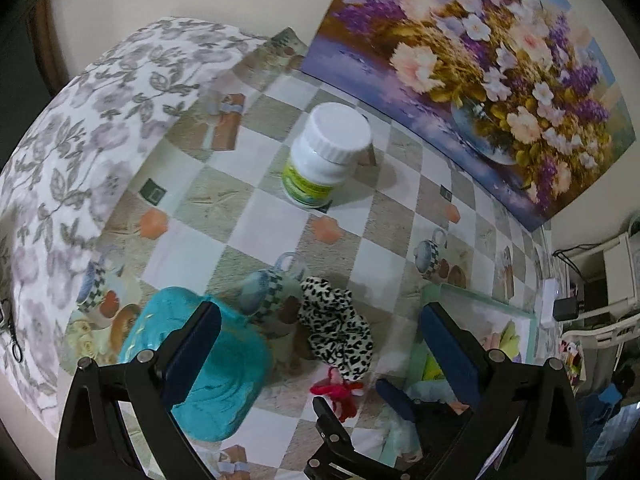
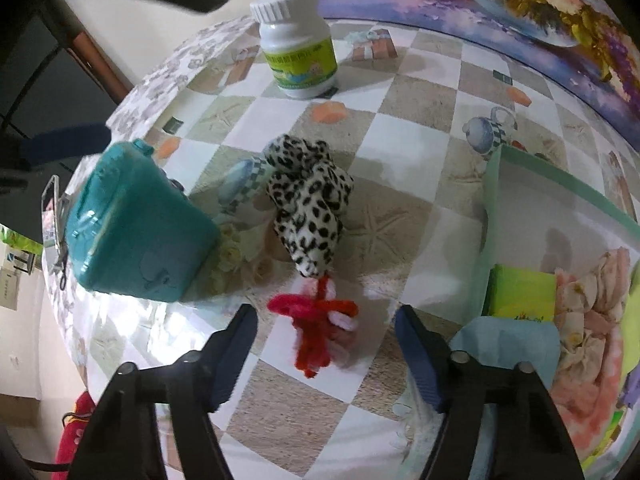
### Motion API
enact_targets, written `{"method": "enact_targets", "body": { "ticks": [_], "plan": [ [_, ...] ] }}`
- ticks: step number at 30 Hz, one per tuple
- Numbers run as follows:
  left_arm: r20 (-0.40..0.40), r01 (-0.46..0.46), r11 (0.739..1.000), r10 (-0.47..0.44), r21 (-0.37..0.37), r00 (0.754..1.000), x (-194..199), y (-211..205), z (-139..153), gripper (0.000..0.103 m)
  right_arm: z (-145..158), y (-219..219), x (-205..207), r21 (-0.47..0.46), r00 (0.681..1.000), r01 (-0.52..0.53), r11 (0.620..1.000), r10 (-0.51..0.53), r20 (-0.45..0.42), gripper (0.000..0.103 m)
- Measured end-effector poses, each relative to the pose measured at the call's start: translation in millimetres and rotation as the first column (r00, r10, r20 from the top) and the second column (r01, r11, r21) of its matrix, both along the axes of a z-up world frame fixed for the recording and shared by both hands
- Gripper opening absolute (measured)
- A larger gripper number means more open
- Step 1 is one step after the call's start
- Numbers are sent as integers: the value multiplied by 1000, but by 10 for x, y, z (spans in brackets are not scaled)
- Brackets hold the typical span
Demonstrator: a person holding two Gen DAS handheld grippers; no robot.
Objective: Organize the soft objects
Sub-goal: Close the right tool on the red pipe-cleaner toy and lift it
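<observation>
A red fuzzy pipe-cleaner bundle (image 2: 316,328) lies on the checked tablecloth (image 2: 420,100), between the fingers of my right gripper (image 2: 326,344). The gripper is open and its pads stand clear of the bundle on both sides. Just beyond lies a leopard-print scrunchie (image 2: 308,208). In the left wrist view the scrunchie (image 1: 336,328) lies under and between the fingers of my open left gripper (image 1: 320,340), which holds nothing. The red bundle (image 1: 340,392) shows below it. The right gripper's blue fingertip (image 1: 396,400) reaches in from the bottom edge.
A teal box (image 2: 136,228) stands left of the scrunchie. A white bottle (image 2: 296,40) stands farther back. A green-rimmed tray (image 2: 560,184) on the right holds yellow-green, pink floral and light blue cloths. A flower painting (image 1: 480,60) leans against the wall. A floral cloth (image 1: 80,140) covers the table's left side.
</observation>
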State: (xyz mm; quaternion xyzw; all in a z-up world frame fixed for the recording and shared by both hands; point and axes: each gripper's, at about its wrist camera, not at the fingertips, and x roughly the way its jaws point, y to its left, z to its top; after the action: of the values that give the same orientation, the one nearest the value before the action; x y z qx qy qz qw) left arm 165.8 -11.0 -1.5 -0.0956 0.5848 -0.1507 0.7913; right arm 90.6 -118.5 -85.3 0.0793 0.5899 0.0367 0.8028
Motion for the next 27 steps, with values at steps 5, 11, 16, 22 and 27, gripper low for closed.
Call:
{"method": "enact_targets", "body": {
  "ticks": [5,11,16,22,27],
  "plan": [
    [0,31,999,-31,15,1000,30,-117,-52,100,-36,-60,-29,-5,1000,12,1000,-12,-6,55],
    [-6,48,997,-47,54,999,34,-196,-129,99,-29,-201,-91,32,998,55,998,-55,-5,37],
    [7,77,993,-78,86,997,0,-306,-133,99,-23,-291,-112,76,996,89,993,-88,-10,33],
    [21,127,984,-131,121,991,-54,-486,-154,96,-22,-360,-144,112,993,117,987,-116,-17,33],
    [-1,129,988,-130,81,992,-40,-532,-241,90,-28,-434,-176,142,991,133,981,-131,-22,33]
  ]
}}
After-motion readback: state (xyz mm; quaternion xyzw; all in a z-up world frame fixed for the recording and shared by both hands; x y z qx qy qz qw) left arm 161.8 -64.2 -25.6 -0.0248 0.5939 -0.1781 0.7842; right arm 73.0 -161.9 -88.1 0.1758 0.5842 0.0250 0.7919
